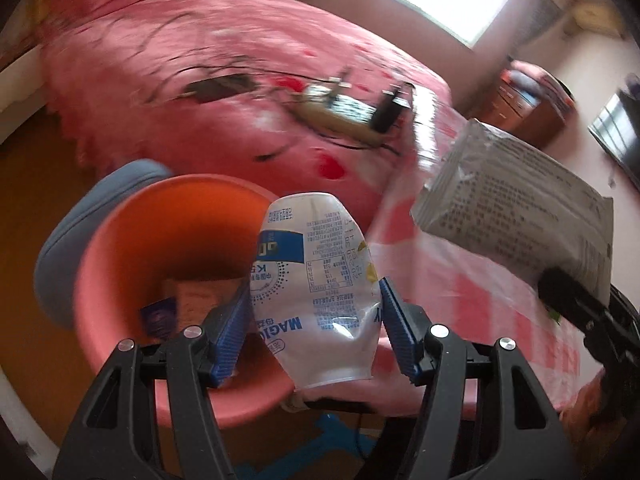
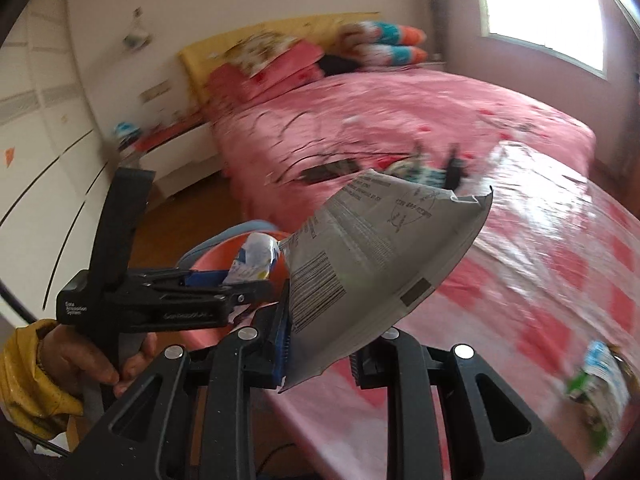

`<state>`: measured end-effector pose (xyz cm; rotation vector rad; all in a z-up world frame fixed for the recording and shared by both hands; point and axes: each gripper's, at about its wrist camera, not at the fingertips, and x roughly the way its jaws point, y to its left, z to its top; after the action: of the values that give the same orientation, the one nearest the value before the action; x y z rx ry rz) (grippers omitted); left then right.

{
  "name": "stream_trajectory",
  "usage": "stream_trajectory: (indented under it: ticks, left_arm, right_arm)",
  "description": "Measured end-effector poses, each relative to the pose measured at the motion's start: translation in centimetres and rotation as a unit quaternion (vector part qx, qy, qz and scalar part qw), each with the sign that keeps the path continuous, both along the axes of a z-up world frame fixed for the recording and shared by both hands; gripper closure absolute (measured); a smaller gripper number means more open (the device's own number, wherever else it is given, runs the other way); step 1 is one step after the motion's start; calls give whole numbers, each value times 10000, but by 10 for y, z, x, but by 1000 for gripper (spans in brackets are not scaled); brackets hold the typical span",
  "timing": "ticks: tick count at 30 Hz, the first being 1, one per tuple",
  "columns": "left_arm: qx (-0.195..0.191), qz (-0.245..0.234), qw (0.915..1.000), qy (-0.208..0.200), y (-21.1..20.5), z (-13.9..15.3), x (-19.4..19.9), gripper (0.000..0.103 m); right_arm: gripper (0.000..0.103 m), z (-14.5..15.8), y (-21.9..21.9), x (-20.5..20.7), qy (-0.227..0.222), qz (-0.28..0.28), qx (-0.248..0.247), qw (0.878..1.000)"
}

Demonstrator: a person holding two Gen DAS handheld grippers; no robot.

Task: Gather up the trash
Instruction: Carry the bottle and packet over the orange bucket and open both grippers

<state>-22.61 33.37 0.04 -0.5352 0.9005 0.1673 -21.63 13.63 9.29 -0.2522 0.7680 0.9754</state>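
My left gripper [image 1: 316,300] is shut on a crumpled white and blue plastic wrapper [image 1: 316,276], held over the right rim of a pink trash bin [image 1: 120,240]. The bin holds a purple packet and a tan box. My right gripper [image 2: 320,344] is shut on a grey printed foil pouch [image 2: 380,256] above the table edge. The pouch also shows in the left wrist view [image 1: 516,212], to the right of the bin. The left gripper and its wrapper show in the right wrist view [image 2: 256,260].
A table with a pink checked cloth [image 2: 560,280] lies right of the bin. A green and white wrapper [image 2: 600,392] lies on it. A pink bed [image 1: 240,80] with cables and a device stands behind. A blue lid [image 1: 72,224] sits behind the bin.
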Motion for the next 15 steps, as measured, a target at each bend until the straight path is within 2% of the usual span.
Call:
stream_trajectory:
  ticks: [4, 6, 8, 9, 10, 12, 15]
  left_arm:
    - [-58, 489, 9986, 175, 30, -16, -12, 38]
    - [-48, 751, 9968, 279, 43, -24, -17, 25]
    - [44, 1002, 9937, 505, 53, -32, -20, 25]
    - [-9, 1044, 9930, 547, 57, -37, -22, 25]
    - [-58, 1077, 9926, 564, 60, -39, -24, 24]
    - [-76, 1099, 9924, 549, 62, -42, -28, 24]
    - [7, 1086, 9927, 526, 61, -42, -29, 23]
  right_arm:
    - [78, -12, 45, -10, -35, 436, -148, 9989]
    - [76, -21, 60, -14, 9, 661, -232, 9975]
    - [59, -29, 70, -17, -66, 695, -293, 9971]
    - [39, -31, 73, -18, -68, 673, -277, 9973]
    - [30, -32, 71, -18, -24, 628, -182, 9979]
    - [28, -31, 64, -16, 17, 521, -115, 9986]
    - [15, -26, 42, -11, -79, 134, -28, 9999]
